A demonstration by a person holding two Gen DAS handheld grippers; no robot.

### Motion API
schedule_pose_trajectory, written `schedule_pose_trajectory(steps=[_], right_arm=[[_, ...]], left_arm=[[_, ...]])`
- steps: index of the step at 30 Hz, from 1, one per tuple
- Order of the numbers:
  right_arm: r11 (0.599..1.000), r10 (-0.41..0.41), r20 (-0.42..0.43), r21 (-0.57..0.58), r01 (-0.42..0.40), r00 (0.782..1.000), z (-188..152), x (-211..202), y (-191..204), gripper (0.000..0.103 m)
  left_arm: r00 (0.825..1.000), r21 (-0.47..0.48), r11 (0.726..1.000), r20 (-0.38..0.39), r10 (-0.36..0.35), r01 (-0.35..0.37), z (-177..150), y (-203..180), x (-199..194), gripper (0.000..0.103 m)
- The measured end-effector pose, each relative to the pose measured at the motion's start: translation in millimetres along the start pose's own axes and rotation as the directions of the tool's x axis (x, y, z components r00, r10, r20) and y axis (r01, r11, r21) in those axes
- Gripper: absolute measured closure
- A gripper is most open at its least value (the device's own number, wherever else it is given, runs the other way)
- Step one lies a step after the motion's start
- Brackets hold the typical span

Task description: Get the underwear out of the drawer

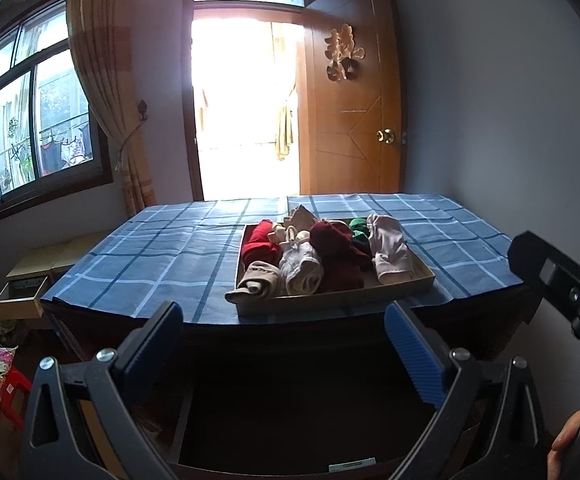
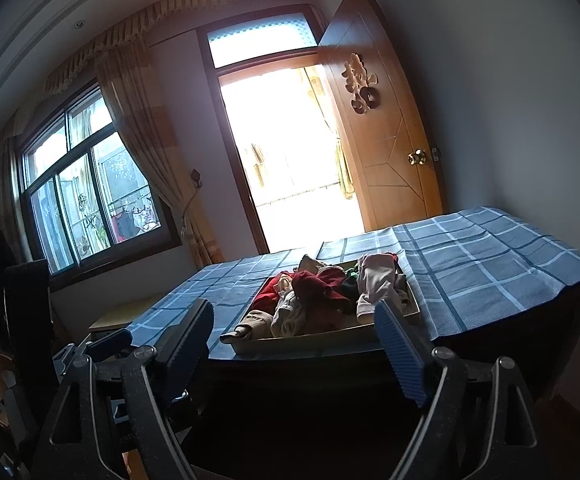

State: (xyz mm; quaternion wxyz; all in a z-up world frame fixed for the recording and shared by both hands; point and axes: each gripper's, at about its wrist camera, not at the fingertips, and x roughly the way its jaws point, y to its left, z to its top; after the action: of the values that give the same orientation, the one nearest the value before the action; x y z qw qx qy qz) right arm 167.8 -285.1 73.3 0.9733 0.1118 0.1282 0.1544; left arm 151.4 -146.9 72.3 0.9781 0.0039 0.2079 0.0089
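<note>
A shallow tan drawer tray (image 1: 423, 280) sits on the blue checked tablecloth (image 1: 162, 248) near the table's front edge. It holds several rolled pieces of underwear: red (image 1: 260, 246), dark red (image 1: 339, 254), white (image 1: 301, 266), beige (image 1: 256, 280), pale pink (image 1: 389, 248) and green (image 1: 359, 226). My left gripper (image 1: 284, 340) is open and empty, in front of and below the tray. My right gripper (image 2: 295, 334) is open and empty, in front of the same tray (image 2: 309, 342). The underwear pile (image 2: 321, 292) shows there too.
An open wooden door (image 1: 349, 120) and bright doorway lie behind the table. A window and curtain (image 1: 106, 92) are on the left. A small cabinet with an open drawer (image 1: 20, 294) stands left of the table. The right gripper's body shows at the right (image 1: 561, 292).
</note>
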Motion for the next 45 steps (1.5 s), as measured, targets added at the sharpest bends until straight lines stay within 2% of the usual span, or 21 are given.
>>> schedule_pose_trajectory(steps=[45], right_arm=[[1.000, 0.009, 0.008, -0.013, -0.009, 1.000, -0.8, -4.1, 3.9, 0.018]], left_arm=[[1.000, 0.011, 1.000, 0.006, 0.005, -0.005, 1.5, 0.9, -2.8, 0.000]])
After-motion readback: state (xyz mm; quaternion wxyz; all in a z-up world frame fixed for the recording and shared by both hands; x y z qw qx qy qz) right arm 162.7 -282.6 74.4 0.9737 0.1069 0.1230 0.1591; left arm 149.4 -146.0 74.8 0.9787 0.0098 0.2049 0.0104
